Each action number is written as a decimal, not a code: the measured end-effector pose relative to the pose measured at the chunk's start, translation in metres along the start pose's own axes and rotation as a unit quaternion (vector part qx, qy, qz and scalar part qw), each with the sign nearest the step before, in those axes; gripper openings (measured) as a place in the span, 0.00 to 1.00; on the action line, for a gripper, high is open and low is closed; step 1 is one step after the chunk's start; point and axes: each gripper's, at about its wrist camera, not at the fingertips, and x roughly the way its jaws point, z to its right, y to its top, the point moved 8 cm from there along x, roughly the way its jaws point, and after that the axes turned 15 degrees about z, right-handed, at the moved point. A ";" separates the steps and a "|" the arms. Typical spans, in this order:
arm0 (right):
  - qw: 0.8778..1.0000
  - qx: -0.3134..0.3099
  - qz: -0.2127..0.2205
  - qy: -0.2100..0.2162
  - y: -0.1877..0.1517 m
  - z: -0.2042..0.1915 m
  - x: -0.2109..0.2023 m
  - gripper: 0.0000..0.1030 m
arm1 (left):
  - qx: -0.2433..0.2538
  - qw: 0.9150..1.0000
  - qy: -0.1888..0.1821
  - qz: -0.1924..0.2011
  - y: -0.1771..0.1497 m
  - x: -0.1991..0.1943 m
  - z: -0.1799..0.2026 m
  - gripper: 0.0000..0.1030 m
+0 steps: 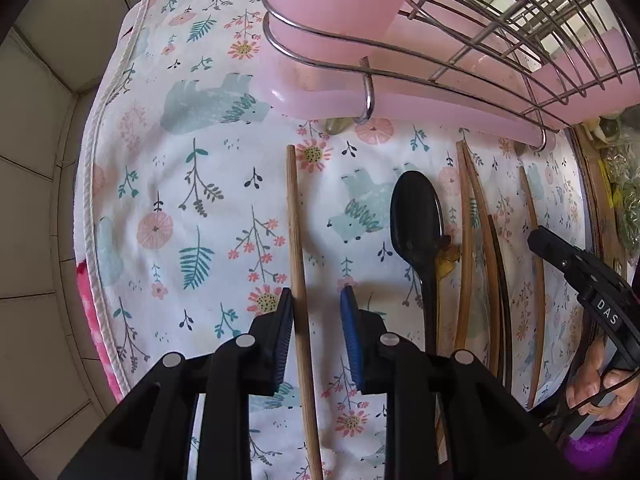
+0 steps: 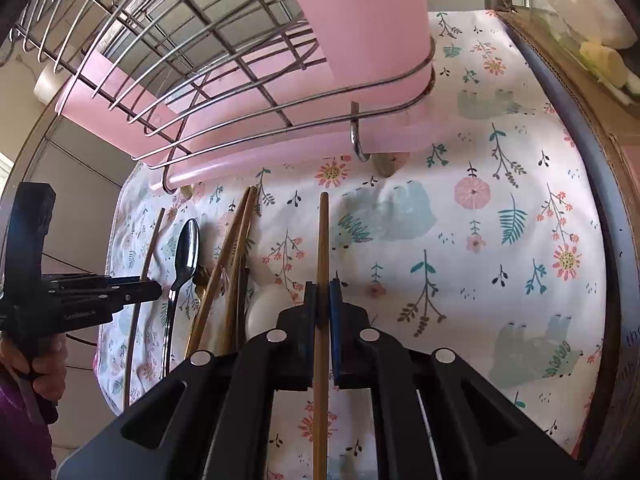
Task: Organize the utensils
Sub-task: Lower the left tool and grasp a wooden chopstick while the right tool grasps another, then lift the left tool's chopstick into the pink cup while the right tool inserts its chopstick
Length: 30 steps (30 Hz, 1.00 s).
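Floral cloth point(image 1: 192, 168) covers the worktop below a wire rack point(image 1: 460, 40). Left gripper point(image 1: 316, 312): fingers apart, straddling one chopstick point(image 1: 295, 240) but not clamped. Right gripper point(image 2: 322, 300): fingers closed on a chopstick point(image 2: 322, 236), apparently lifted. Both sticks lie with the long axis parallel to the fingers, pointing toward the rack. Spoon point(image 1: 416, 216) and remaining chopsticks point(image 1: 476, 248) lie between the grippers, parallel too.

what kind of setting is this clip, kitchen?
Likely a home kitchen counter: a wire dish rack on a pink drip tray stands over a floral cloth strewn with wooden chopsticks and a black spoon, with tiled wall alongside.
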 end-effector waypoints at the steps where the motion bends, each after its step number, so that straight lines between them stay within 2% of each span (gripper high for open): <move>1: 1.000 0.003 0.005 0.005 0.000 0.004 -0.007 0.07 | -0.003 1.000 0.004 0.006 0.002 -0.001 -0.002 0.09; 2: 1.000 0.005 0.011 0.009 0.000 0.005 -0.012 0.07 | -0.006 1.000 0.003 0.010 0.007 0.001 0.000 0.06; 7: 0.998 0.005 0.056 0.033 0.006 0.007 -0.049 0.06 | -0.018 0.998 -0.012 0.055 0.001 -0.031 -0.007 0.06; 10: 0.995 0.001 0.091 0.039 0.014 0.003 -0.068 0.06 | -0.027 0.993 -0.036 0.111 0.000 -0.065 -0.006 0.06; 13: 0.990 -0.003 0.133 0.051 0.027 -0.004 -0.095 0.07 | -0.021 0.981 -0.045 0.185 0.005 -0.109 -0.002 0.06; 15: 0.984 -0.011 0.166 0.056 0.041 -0.010 -0.117 0.06 | -0.012 0.970 -0.047 0.237 0.006 -0.136 0.005 0.06; 18: 0.975 -0.026 0.212 0.062 0.066 -0.027 -0.146 0.06 | -0.005 0.951 -0.053 0.305 0.023 -0.177 0.017 0.06; 22: 0.956 -0.058 0.279 0.064 0.109 -0.047 -0.193 0.06 | -0.005 0.918 -0.069 0.391 0.051 -0.232 0.034 0.06; 26: 0.934 -0.085 0.342 0.054 0.158 -0.063 -0.232 0.06 | -0.006 0.887 -0.081 0.454 0.085 -0.282 0.047 0.06; 30: 0.917 -0.096 0.386 0.036 0.201 -0.069 -0.255 0.06 | -0.020 0.857 -0.085 0.508 0.121 -0.315 0.049 0.06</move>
